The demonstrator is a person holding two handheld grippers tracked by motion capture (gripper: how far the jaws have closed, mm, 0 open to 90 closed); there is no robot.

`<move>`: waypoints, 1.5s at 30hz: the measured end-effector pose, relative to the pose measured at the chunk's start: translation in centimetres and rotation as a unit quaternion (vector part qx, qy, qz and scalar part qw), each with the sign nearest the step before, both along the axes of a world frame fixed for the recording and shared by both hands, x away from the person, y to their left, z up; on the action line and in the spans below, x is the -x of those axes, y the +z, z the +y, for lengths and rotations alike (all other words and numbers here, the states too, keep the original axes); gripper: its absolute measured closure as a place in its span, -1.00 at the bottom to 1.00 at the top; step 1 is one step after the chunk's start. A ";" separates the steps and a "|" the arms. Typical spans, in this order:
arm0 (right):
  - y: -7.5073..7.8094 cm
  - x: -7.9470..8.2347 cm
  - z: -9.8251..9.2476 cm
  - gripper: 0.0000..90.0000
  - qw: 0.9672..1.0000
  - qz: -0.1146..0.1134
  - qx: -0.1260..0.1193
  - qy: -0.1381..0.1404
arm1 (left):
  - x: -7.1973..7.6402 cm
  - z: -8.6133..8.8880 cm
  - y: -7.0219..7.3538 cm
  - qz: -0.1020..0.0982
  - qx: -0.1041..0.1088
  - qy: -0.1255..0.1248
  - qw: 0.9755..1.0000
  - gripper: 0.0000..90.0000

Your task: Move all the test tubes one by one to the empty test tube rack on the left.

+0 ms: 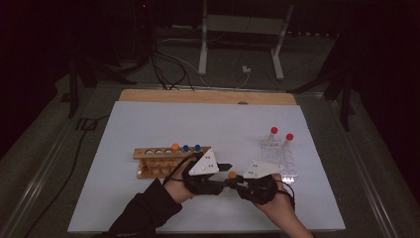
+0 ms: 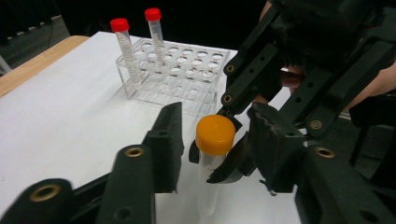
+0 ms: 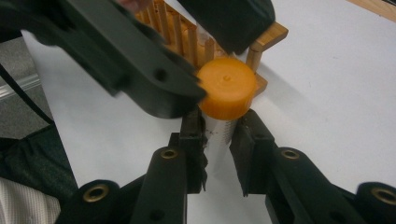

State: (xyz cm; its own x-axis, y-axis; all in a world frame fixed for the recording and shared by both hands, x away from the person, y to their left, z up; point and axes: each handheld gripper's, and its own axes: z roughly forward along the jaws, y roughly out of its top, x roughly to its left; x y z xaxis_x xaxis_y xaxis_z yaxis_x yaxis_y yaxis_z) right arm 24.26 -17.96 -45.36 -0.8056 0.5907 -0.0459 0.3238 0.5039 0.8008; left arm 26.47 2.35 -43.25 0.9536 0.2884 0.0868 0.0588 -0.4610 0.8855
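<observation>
A clear tube (image 3: 219,135) with an orange cap (image 3: 226,93) stands upright between the pads of my right gripper (image 3: 219,126), which is shut on its body just under the cap. In the high view both grippers meet near the table's front centre, the left gripper (image 1: 227,171) facing the right gripper (image 1: 237,179). My left gripper (image 2: 217,119) has its jaws on either side of the orange cap (image 2: 215,134). A narrow gap still shows beside the cap there. The tube (image 2: 208,186) hangs above the white mat.
A wooden rack (image 1: 158,159) with one orange-capped and two blue-capped tubes (image 1: 191,148) stands left of the grippers. A clear plastic rack (image 2: 187,79) holds two red-capped tubes (image 2: 120,28) at the right. The white mat (image 1: 148,124) covers the wooden table.
</observation>
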 end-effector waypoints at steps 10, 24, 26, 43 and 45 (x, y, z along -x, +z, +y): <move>0.0 0.0 -0.1 0.66 1.000 -0.002 0.002 -0.002 | -0.1 -0.7 -0.3 -0.009 -0.015 0.000 1.000 0.58; 0.6 0.1 -0.5 0.04 1.000 -0.014 -0.016 -0.009 | -0.2 0.9 1.1 -0.020 -0.015 0.010 1.000 0.60; 0.7 0.1 -0.7 -0.07 1.000 -0.016 -0.022 -0.015 | -0.2 1.5 1.4 -0.021 -0.013 0.017 1.000 0.60; 1.2 0.0 -1.1 -0.99 0.997 -0.026 -0.051 -0.047 | 0.0 8.6 3.2 -0.039 -0.001 0.100 0.994 0.60; 1.3 0.0 -1.3 -1.00 0.997 -0.026 -0.055 -0.044 | -0.1 9.7 3.4 -0.039 0.000 0.114 0.993 0.60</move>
